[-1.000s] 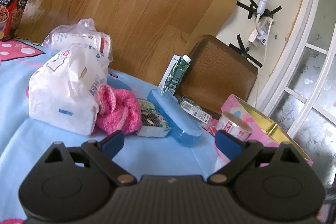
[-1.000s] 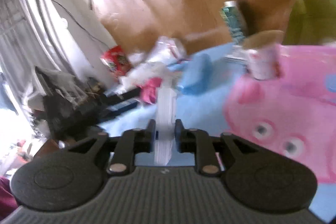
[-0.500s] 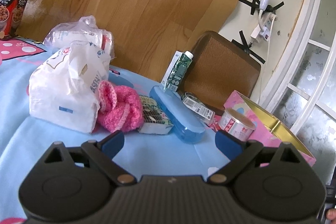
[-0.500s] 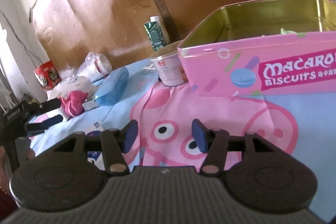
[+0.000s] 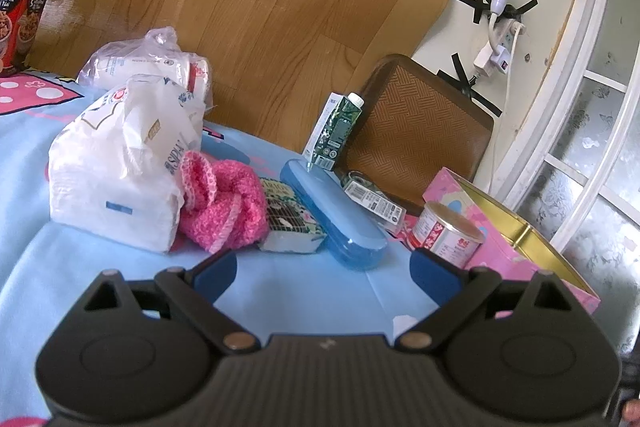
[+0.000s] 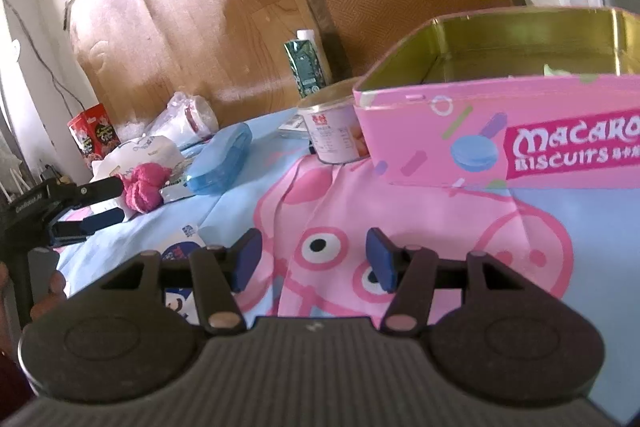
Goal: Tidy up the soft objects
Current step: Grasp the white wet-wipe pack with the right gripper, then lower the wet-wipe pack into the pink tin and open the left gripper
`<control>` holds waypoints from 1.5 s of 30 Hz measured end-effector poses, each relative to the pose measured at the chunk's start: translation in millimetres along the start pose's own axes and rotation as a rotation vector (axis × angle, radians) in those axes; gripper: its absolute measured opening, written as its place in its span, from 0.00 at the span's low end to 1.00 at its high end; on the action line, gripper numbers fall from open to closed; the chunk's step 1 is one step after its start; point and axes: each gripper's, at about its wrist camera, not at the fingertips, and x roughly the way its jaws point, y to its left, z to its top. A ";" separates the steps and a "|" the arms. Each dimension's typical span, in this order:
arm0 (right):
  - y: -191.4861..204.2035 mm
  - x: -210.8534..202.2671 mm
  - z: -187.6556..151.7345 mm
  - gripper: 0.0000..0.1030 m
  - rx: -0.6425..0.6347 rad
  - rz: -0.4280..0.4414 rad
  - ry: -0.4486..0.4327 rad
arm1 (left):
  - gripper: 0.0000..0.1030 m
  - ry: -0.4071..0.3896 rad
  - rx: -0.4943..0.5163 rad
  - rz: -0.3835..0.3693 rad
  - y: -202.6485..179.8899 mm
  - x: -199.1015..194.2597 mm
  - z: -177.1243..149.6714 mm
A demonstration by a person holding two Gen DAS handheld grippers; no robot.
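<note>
Over the blue cloth (image 5: 312,291), both claws, left claw (image 5: 324,267) and right claw (image 6: 312,259), tilt slightly downward, gaping, empty.

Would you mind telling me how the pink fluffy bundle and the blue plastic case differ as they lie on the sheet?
The pink fluffy bundle is fuzzy and bunched into a lump; the blue plastic case is smooth, glossy and long. The bundle is opaque pink, the case translucent blue. The bundle leans on the white tissue pack; the case lies flat beside a small printed packet. Both rest on the sheet, ungripped.
</note>
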 end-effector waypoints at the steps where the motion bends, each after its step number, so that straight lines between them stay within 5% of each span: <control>1: 4.1 -2.8 -1.4 0.58 -0.020 0.000 -0.011 | 0.94 0.001 -0.001 -0.002 0.0 -0.1 -0.1; 5: 29.0 -6.6 -9.7 0.73 -0.113 0.070 0.013 | 0.94 0.003 -0.007 -0.015 1.1 -1.1 0.2; 11: 77.5 3.8 -27.9 0.83 -0.334 0.116 0.082 | 0.94 0.006 -0.006 -0.042 2.3 -1.7 0.5; 16: 90.3 14.5 -37.9 0.83 -0.434 0.075 0.112 | 0.94 0.032 0.018 -0.088 -2.4 -0.6 -0.1; 25: 77.0 15.0 -32.3 0.81 -0.416 -0.008 0.095 | 0.94 0.185 0.098 -0.187 -47.0 13.5 -20.3; 32: 83.3 16.7 -35.8 0.73 -0.443 0.009 0.085 | 0.88 0.265 0.092 -0.191 -60.3 26.7 -31.3; 36: 82.4 17.8 -35.5 0.51 -0.412 0.053 0.085 | 0.79 0.269 0.087 -0.188 -64.5 27.8 -34.1; 39: 85.4 17.3 -35.1 0.45 -0.420 0.049 0.071 | 0.79 0.265 0.052 -0.203 -68.5 29.4 -27.5; 45: 72.9 -13.8 -17.0 0.45 -0.399 -0.010 -0.091 | 0.79 0.228 0.158 -0.311 -122.4 47.6 6.3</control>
